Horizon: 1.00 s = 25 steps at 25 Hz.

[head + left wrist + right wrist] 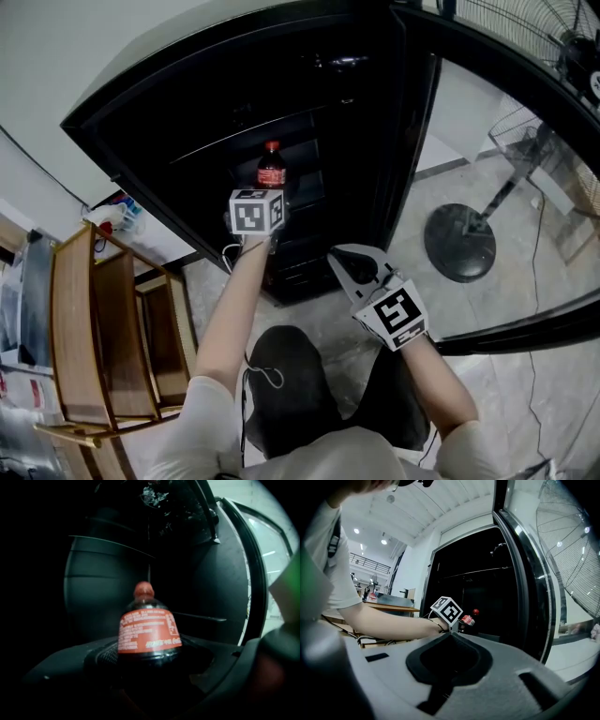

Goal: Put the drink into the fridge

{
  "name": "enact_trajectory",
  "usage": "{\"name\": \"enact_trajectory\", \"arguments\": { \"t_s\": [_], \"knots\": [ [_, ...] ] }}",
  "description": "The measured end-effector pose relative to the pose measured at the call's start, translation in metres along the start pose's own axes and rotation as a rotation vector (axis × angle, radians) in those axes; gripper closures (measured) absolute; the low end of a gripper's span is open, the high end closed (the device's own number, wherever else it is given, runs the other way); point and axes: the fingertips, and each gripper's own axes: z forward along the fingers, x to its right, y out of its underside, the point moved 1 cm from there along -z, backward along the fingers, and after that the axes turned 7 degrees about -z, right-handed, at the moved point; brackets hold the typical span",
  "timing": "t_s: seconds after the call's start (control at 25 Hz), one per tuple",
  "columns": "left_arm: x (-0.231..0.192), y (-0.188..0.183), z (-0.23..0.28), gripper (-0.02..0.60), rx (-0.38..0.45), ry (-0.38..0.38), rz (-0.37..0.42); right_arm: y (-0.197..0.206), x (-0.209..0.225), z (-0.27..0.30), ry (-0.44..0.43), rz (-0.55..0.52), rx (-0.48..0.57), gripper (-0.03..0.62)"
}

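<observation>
One big black fridge (216,103) is standing open. The left gripper (149,660) is squeezing its jaws tight on the drink (149,629), a dark bottle with a red cap, holding it upright at the fridge's dark opening. The right gripper (451,634) is hanging outside, jaws pressed together, holding nothing.

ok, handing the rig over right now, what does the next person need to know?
Left gripper: jaws shut on the bottle, held upright at the open fridge.
Right gripper: jaws shut, empty, low beside the door.
Done: door open, bottle gripped and brought up to the fridge.
Left: set the bottle on a shelf, release, back out, probably close the door.
</observation>
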Motion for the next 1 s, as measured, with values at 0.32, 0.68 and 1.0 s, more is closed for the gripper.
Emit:
{"name": "enact_trajectory", "arguments": {
  "t_s": [0.32, 0.68, 1.0],
  "knots": [
    [0.001, -0.003, -0.007, 0.279, 0.065, -0.011, 0.014, 0.003, -0.006, 0.004, 0.001, 0.004, 0.007, 0.592],
    [0.002, -0.008, 0.004, 0.279, 0.073, -0.011, 0.044, 0.003, -0.014, 0.0, -0.005, -0.011, -0.002, 0.592],
    [-0.003, 0.0, -0.006, 0.279, 0.043, -0.008, 0.037, 0.003, -0.014, -0.004, -0.009, -0.011, -0.006, 0.592]
  ]
}}
